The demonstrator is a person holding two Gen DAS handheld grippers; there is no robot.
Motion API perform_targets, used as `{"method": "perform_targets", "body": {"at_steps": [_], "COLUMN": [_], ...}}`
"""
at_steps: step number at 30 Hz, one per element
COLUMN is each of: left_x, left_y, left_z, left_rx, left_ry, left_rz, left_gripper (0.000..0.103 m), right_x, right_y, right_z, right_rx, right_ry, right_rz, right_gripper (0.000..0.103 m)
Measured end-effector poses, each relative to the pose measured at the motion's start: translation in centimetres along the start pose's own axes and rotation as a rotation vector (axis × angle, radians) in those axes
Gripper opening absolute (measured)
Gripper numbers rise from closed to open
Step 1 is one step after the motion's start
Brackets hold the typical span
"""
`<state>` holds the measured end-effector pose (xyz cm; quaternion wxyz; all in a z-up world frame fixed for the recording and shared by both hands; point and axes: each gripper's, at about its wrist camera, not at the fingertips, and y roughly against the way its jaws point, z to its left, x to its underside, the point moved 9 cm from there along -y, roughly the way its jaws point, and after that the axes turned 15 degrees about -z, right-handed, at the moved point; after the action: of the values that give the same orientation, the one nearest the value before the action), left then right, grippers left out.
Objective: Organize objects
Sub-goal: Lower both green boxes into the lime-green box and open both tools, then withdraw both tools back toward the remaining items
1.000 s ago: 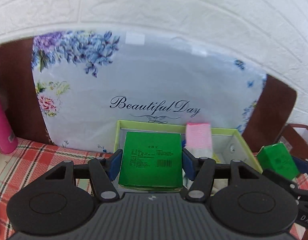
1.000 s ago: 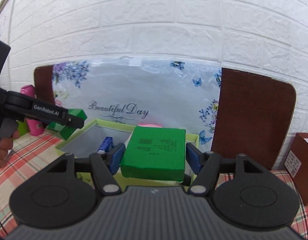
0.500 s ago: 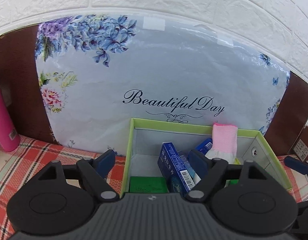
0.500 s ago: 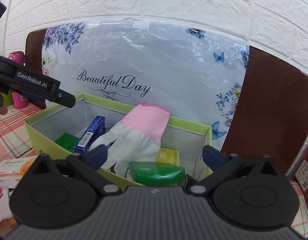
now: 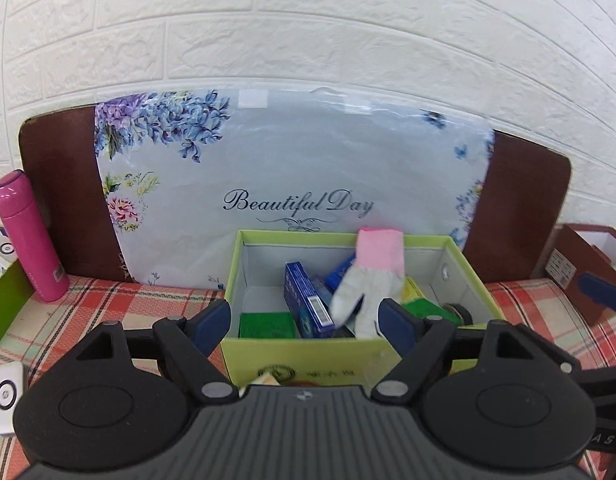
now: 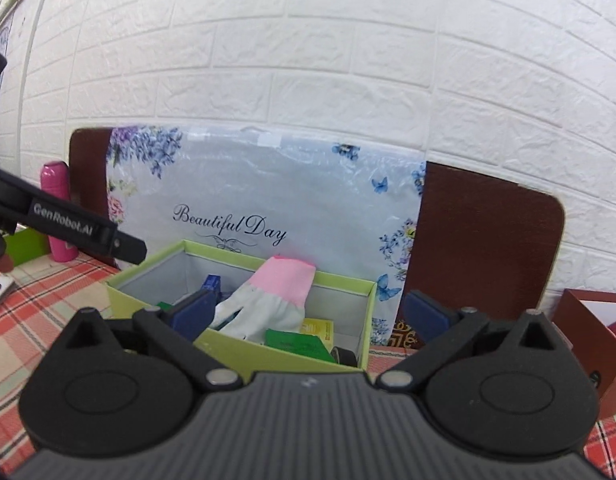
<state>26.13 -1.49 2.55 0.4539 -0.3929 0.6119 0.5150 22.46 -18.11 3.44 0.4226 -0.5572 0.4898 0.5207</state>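
White brick wall behind a plaid counter point(image 5: 108, 304).
Both claws, left claw point(image 5: 306, 326) and right claw point(image 6: 313, 314), gape wide and empty at 6 o'clock of the green box point(image 5: 300, 356), which holds green packets point(image 5: 268, 325) and a glove point(image 5: 369, 280).

Right hand-held gripper point(image 6: 309, 316) jaws spread wide, nothing between them. Just ahead, an open green box point(image 6: 268, 354) on the checked tabletop point(image 6: 36, 320). Inside: white glove with pink cuff point(image 6: 268, 300), green packet point(image 6: 298, 344), yellow packet point(image 6: 317, 329), blue carton point(image 6: 212, 282). Left hand-held gripper point(image 6: 124, 246) ahead-left, near the box corner.
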Motion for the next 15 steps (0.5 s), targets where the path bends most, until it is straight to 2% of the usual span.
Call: {"method": "perform_targets", "body": {"at_steps": [5, 15], "left_x": [1.8, 5.8], "left_y": [3.2, 6.9], "left_z": [-1.3, -1.8], "left_rx": [0.005, 0.005], "left_ry": [-0.019, 0.042], "left_rz": [0.014, 0.071], "left_gripper": [0.084, 0.084], "right_x": [-0.3, 1.5], "right_y": [3.3, 8.0], "right_z": [0.0, 0.0], "right_rx": [0.012, 0.031], "right_ry": [-0.022, -0.093], "right_rz": [-0.007, 0.030], "right_gripper": [0.103, 0.103]}}
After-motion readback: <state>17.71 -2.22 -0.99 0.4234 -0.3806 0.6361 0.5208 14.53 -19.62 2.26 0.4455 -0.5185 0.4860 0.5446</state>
